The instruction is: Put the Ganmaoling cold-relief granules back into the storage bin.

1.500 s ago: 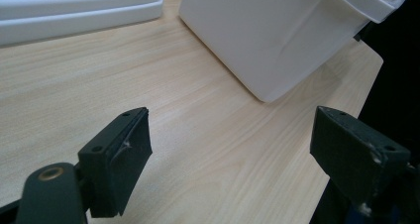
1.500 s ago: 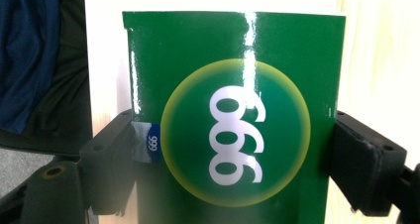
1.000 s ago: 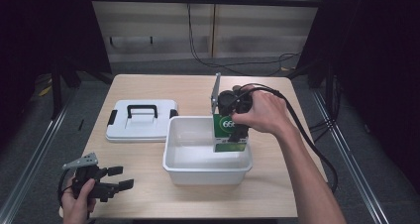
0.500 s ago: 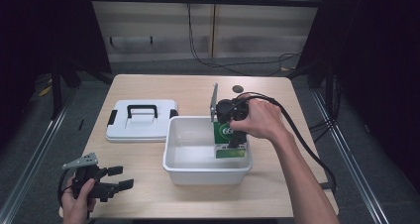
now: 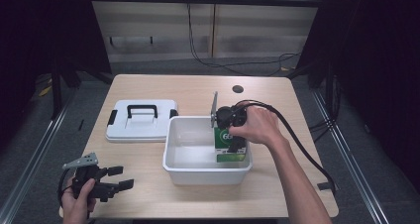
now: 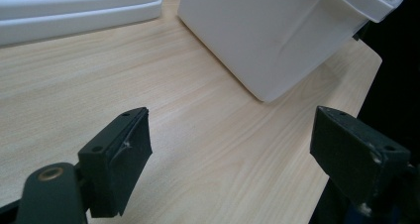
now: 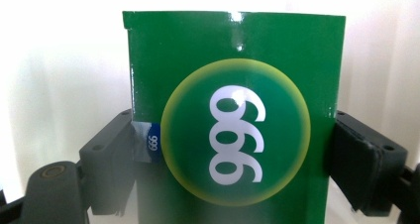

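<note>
The right gripper (image 5: 232, 143) clamps a glossy green box (image 7: 233, 135) inside the white plastic bin (image 5: 190, 169), centre frame; the hand (image 5: 257, 126) hides the box's top; lower left, the left gripper (image 5: 116, 178) gapes above the pale wood surface (image 6: 198, 149).

Place: looked like a lab recording bay, not a home.
Table (image 5: 148, 194): a bare pale-wood top stood alone on a grey floor.
Surroundings: black curtains (image 5: 381, 60) hung along both sides.
Back edge: cables (image 5: 208, 55) trailed down a plain panelled wall.
Floor: metal rails (image 5: 29, 159) ran beside the table.
</note>
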`<state>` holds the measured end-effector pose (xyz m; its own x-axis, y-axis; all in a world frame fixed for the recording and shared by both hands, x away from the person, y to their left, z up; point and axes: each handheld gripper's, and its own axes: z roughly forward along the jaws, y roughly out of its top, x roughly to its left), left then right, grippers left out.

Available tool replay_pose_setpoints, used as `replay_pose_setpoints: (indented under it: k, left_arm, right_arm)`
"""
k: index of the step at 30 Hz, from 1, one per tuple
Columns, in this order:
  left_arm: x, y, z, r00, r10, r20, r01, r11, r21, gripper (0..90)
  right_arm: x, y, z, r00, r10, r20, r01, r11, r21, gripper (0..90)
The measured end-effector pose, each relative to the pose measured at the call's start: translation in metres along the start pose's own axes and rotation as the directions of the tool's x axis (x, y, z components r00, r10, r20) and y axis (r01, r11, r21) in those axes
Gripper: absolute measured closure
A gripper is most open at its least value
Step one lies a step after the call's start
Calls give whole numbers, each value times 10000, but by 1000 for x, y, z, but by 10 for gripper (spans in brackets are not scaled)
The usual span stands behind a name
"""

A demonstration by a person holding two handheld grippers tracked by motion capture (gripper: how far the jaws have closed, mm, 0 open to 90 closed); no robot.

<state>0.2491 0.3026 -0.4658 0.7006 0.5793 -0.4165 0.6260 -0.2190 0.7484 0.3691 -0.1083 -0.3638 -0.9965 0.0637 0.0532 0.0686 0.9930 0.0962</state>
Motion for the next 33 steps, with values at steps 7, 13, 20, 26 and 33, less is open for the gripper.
replay_pose_setpoints:
  k: [7,13,20,26,33]
  left_arm:
    - [0,0,0,10000,9,-2,-9,10000,3,161]
    - [0,1,1,10000,9,26,-9,10000,-1,161]
    - [0,0,1,10000,-45,-8,45,10000,-16,161]
    - [0,0,1,10000,-58,1,58,10000,-9,161]
    - [1,0,1,10000,7,-18,-7,10000,22,161]
  right_arm:
    - [-3,4,12,10000,-37,-44,38,9997,221,156]
    - [-5,3,24,9998,2,-175,2,9997,225,156]
    - [-5,4,30,9997,140,-223,-131,9991,414,155]
    - [-4,4,37,9998,24,-219,-15,9991,422,155]
    - [-4,3,42,9994,116,-314,-99,9986,512,154]
